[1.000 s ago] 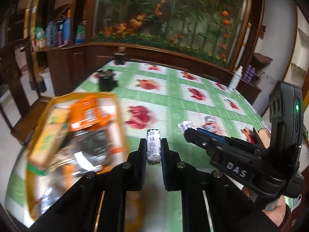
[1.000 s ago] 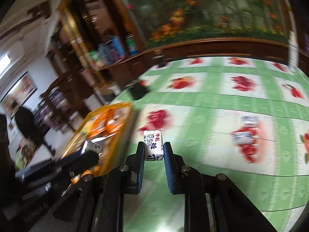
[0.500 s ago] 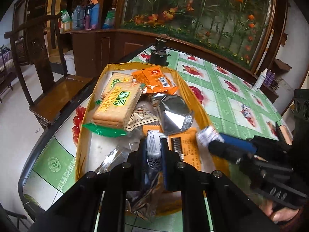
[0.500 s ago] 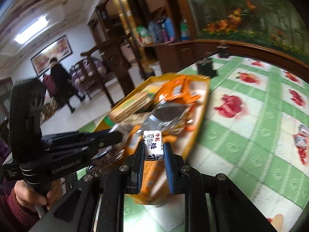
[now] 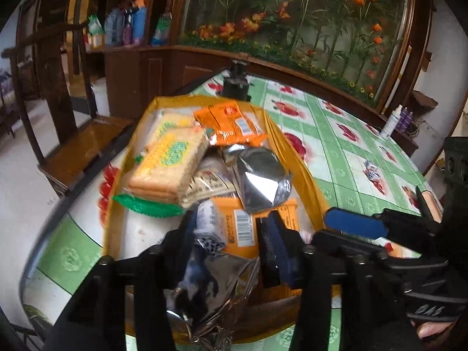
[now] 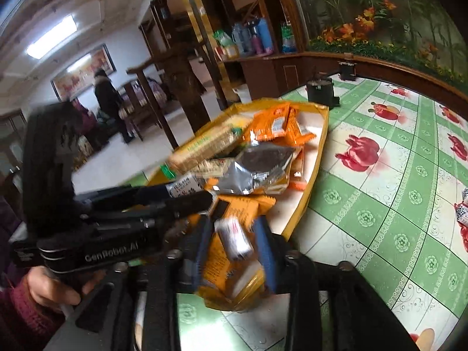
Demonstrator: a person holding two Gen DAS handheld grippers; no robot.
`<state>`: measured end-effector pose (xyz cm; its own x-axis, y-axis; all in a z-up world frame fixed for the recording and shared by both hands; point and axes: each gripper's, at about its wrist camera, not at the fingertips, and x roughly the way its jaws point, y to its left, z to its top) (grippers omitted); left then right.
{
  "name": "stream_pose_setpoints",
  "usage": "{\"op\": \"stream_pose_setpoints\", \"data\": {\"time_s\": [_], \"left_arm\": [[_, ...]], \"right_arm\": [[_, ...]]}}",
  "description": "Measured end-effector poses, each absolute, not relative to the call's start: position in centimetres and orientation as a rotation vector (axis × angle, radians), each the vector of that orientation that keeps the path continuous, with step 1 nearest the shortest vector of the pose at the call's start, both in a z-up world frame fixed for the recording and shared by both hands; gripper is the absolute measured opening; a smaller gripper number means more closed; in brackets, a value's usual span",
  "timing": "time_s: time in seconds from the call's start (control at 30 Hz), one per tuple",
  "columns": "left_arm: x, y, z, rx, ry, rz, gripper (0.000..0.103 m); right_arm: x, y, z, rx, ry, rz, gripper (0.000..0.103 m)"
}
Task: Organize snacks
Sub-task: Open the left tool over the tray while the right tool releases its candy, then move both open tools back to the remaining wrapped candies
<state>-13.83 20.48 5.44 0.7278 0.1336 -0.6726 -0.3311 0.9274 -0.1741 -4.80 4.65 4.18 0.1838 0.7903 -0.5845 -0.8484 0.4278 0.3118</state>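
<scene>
A yellow tray [image 5: 295,161] [image 6: 314,169] near the table's edge holds biscuit packs, orange packets and a silver pouch [image 5: 260,178]. My left gripper [image 5: 229,228] hangs over the tray's near end with its jaws opening. A white wrapped candy [image 5: 209,225] leans on its left finger and is free of the right one. My right gripper [image 6: 232,231] is beside it over the same end, jaws opening too. A blurred white candy [image 6: 234,237] is loose between its fingers. Each gripper shows in the other's view: the right gripper [image 5: 351,225] and the left gripper [image 6: 175,199].
More wrapped candies [image 5: 371,171] [image 6: 463,213] lie on the green flowered tablecloth to the right. A black object [image 5: 235,87] [image 6: 320,90] stands behind the tray. A wooden chair [image 5: 82,146] is at the table's left. A person [image 6: 106,96] stands far back in the room.
Both grippers carried their candies leftward from the open table to over the tray. Since half a second ago both jaws have parted and the candies have come loose.
</scene>
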Motion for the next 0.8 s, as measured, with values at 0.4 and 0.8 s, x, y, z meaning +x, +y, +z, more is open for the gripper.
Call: {"op": "stream_pose_setpoints", "data": {"time_s": [0.4, 0.8], "left_arm": [[-13.4, 17.4, 8.2, -0.270, 0.673, 0.179, 0.052], [-6.7, 6.7, 9.1, -0.222, 0.755, -0.077, 0.057]], "right_arm": [[4.7, -4.7, 5.3, 0.280, 0.781, 0.868, 0.042], [12.0, -15.7, 2.7, 0.655, 0.892, 0.540, 0.042]]}}
